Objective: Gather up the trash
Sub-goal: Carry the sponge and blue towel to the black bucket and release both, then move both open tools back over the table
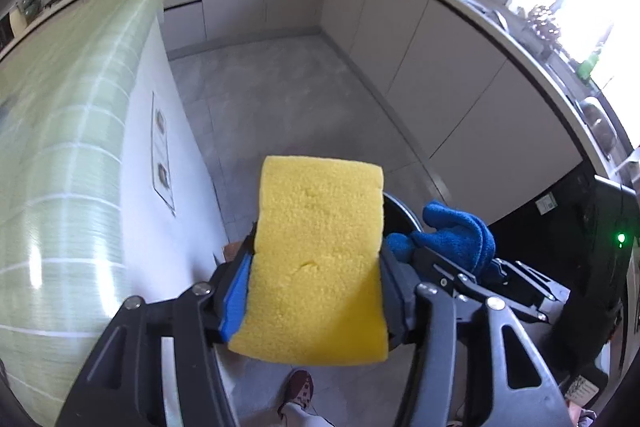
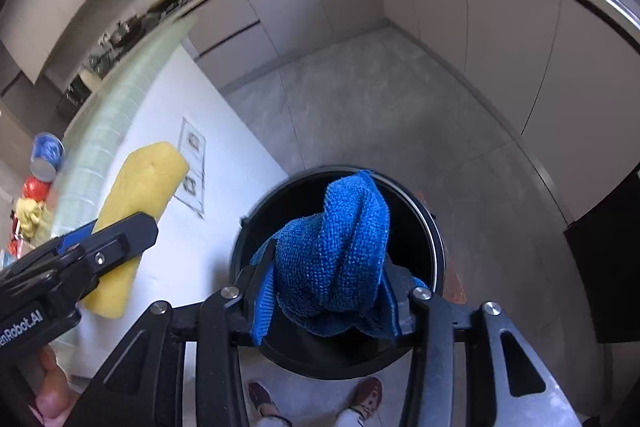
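Note:
A yellow sponge [image 1: 316, 259] stands upright between the blue pads of my left gripper [image 1: 316, 255], which is shut on it. The right wrist view shows the same sponge [image 2: 140, 195] and left gripper [image 2: 120, 239] to the left of the bin. My right gripper [image 2: 330, 263] is shut on a bunched blue cloth [image 2: 340, 239], held directly above the open mouth of a round black trash bin [image 2: 438, 251] on the floor. From the left wrist, the cloth [image 1: 456, 231] and right gripper [image 1: 460, 259] sit just right of the sponge, with the bin's rim [image 1: 404, 211] behind them.
A counter with a green tiled top [image 1: 60, 147] and a white side bearing sockets [image 1: 160, 155] runs along the left. Grey cabinets line the far and right walls around a grey floor [image 1: 280, 99]. A person's shoes [image 2: 368, 395] stand by the bin. Coloured items [image 2: 46, 155] sit far left.

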`<state>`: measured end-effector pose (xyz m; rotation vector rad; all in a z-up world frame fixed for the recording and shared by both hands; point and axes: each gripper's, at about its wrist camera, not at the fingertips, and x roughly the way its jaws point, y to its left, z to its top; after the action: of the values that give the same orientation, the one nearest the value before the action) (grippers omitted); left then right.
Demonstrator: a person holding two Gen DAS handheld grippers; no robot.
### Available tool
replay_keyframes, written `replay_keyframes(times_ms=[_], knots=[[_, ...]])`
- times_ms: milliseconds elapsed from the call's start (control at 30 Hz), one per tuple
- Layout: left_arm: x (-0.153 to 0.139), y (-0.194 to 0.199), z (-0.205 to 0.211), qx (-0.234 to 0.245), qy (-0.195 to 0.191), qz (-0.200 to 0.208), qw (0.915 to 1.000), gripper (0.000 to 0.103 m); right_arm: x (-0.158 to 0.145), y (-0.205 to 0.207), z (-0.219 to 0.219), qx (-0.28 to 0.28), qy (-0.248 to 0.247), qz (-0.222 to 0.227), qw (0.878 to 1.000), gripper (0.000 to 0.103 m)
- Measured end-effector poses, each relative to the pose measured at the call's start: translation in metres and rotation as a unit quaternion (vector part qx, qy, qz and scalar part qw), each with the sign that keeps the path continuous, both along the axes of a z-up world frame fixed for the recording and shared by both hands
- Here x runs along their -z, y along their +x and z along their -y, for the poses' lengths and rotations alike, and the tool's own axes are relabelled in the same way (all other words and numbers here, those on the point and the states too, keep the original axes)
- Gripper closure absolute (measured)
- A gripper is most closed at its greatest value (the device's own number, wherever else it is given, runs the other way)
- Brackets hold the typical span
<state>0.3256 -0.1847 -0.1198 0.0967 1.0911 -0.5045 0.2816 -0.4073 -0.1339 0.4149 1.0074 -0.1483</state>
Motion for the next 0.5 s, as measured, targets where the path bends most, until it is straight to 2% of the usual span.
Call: replay_keyframes(times_ms=[33,100,133,333,500], knots=[[0.004,-0.001,0.002,-0.001,0.004,-0.006,1.0,0.041,0.005,0.003,0.003,-0.005,0.002,-0.005,1.0,0.051],[0.009,0.001,0.005,-0.011,0.02,-0.013,0.9997,0.031,0.012,0.007,0.004,-0.012,-0.005,-0.016,1.0,0.032],[0.011,0.002,0.006,-0.017,0.025,-0.014,0.9994,0.025,0.014,0.008,0.005,-0.012,-0.013,-0.016,1.0,0.029],[-0.006,-0.002,0.008,-0.02,0.012,-0.004,0.9997,0.025,-0.002,-0.007,0.023,0.025,-0.027,0.01,0.999,0.029],[-0.05,-0.009,-0.005,-0.017,-0.007,0.029,0.9994,0.025,-0.043,-0.015,0.014,0.036,-0.028,0.038,0.998,0.029]])
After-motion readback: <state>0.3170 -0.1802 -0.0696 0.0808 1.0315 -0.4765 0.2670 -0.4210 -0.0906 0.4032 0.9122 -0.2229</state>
